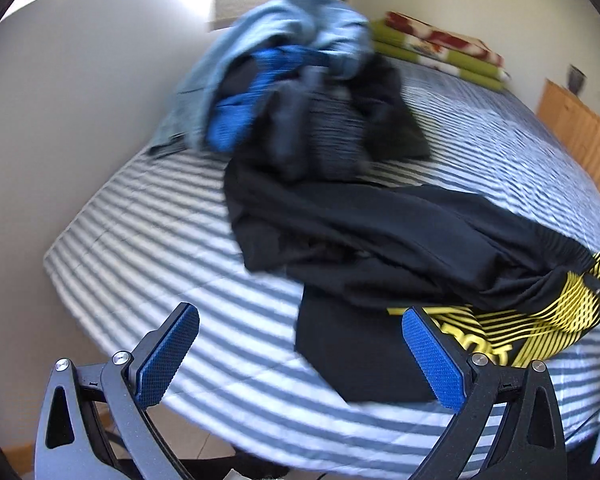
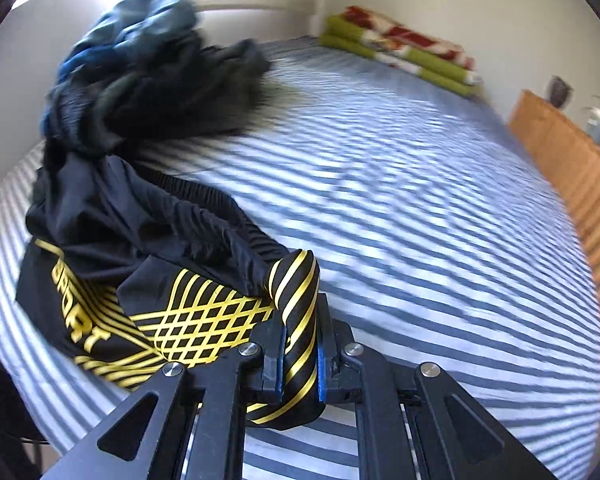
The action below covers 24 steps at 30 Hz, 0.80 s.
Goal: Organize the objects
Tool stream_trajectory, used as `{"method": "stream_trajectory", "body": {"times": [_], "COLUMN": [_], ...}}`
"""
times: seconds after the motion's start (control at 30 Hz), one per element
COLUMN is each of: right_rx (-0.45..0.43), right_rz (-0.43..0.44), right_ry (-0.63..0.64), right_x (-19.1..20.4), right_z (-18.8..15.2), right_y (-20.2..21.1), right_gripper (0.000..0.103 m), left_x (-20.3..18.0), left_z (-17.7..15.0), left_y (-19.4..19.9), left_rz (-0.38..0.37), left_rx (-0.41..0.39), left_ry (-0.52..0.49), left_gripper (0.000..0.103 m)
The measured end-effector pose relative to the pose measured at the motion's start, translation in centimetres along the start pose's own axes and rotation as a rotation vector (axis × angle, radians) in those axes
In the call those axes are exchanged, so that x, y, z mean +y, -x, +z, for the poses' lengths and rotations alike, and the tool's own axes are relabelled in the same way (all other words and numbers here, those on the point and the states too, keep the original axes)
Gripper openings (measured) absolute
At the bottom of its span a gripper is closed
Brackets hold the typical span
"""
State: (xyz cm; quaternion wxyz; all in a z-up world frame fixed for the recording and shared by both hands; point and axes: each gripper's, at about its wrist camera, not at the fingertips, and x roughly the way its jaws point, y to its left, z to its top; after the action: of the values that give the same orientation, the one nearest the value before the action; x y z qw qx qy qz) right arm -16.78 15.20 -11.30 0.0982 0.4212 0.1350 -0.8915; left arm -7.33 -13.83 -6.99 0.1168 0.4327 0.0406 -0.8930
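A black sports garment with yellow stripes [image 2: 187,312] lies stretched across the striped bed [image 2: 420,200]. My right gripper [image 2: 297,344] is shut on a bunched edge of it near the bed's front. In the left wrist view the same garment [image 1: 380,240] spreads from the middle to the right, its yellow part [image 1: 540,320] at the right edge. My left gripper [image 1: 300,356] is open and empty, low over the bed's near edge, its right finger beside the garment's black corner. A heap of blue, grey and black clothes [image 1: 300,92] sits behind.
The clothes heap also shows in the right wrist view [image 2: 147,72] at the back left. A folded green and red blanket [image 2: 404,48] lies at the far end of the bed. A wooden cabinet [image 2: 572,168] stands on the right. A wall [image 1: 79,120] runs along the left.
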Motion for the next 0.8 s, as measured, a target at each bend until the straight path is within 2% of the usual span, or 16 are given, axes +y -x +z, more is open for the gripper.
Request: {"method": "stream_trajectory", "body": {"times": [0.17,0.3,0.4,0.47,0.6,0.7,0.8], "right_rx": [0.013,0.047,0.053,0.053,0.045,0.045,0.053], "right_rz": [-0.126,-0.122,-0.096,-0.087,-0.062,-0.040,0.007], "right_ry": [-0.147,-0.205,-0.215,-0.212,-0.213,-0.211,-0.236], "right_x": [-8.7,-11.8,-12.0,-11.6,-11.3,-11.2,-11.8], "right_z": [-2.3,-3.9,-5.4,-5.6,-6.3,-6.4,-6.5], "right_y": [1.5,2.0,3.1,3.1,2.6,2.7,2.7], "right_gripper": [0.010,0.010,0.011,0.011,0.015,0.017,0.027], "left_x": [-9.6,-17.6,-21.5,-22.8,-22.3,-21.8,-20.1], "left_z": [1.5,2.3,2.2,1.7,1.2,0.7,0.1], "left_y": [-1.6,-3.8,-6.7,-8.3,-10.1,-10.4,-10.3], "left_rz": [-0.096,-0.165,-0.148,-0.123,-0.145,-0.188,-0.246], "left_rx": [0.009,0.028,0.073,0.107,0.171,0.183,0.189], "left_ry": [-0.157,-0.295,-0.361,-0.390,-0.376,-0.337,-0.269], "left_gripper": [0.103,0.103,0.103,0.103,0.103,0.103,0.103]}}
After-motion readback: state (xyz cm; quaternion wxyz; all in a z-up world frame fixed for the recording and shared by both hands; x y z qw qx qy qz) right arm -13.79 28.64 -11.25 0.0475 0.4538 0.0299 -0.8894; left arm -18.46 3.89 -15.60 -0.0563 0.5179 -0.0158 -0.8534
